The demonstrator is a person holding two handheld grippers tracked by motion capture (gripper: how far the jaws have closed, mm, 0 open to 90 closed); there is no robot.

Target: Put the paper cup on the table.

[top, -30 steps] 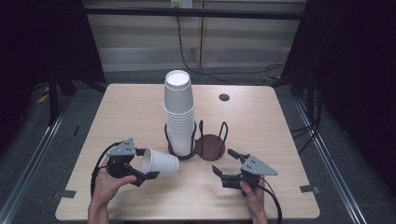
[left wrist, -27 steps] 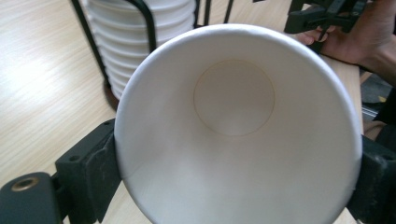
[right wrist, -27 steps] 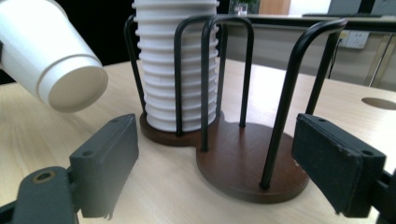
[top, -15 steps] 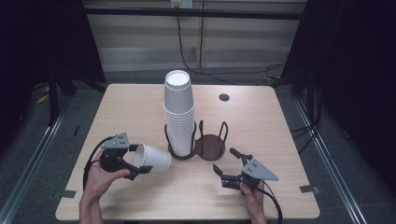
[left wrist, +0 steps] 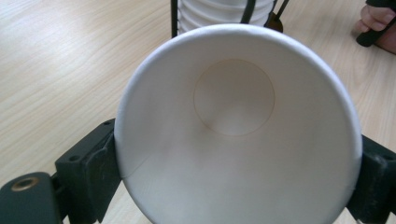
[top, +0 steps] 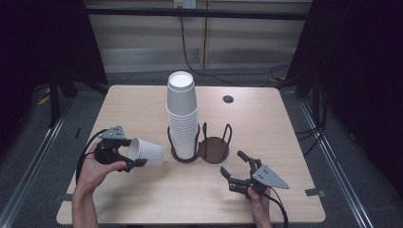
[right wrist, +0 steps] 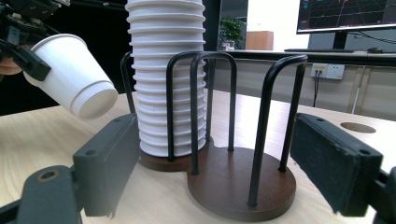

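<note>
Left gripper (top: 124, 156) is clamped on a white paper cup (top: 145, 152), held tilted above the table (top: 285, 123), left of the cup stack (top: 182, 118) seated in the wire holder (top: 213, 147). Right gripper (top: 236, 166) is held with jaws apart, near the holder.

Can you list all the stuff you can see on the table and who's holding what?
Stack of cups: one tall stack, white, upside down in the near-left ring of the holder.
Single cup: one, white, tipped on its side, held above the table left of the stack.
Cup holder: one, dark brown base with black wire loops, mid-table; its right ring is empty.
Table: one, light wood, with a round dark hole near the far edge.
Left gripper: one, black, jaws shut on the single cup.
Right gripper: one, black, jaws open, facing the holder.
</note>
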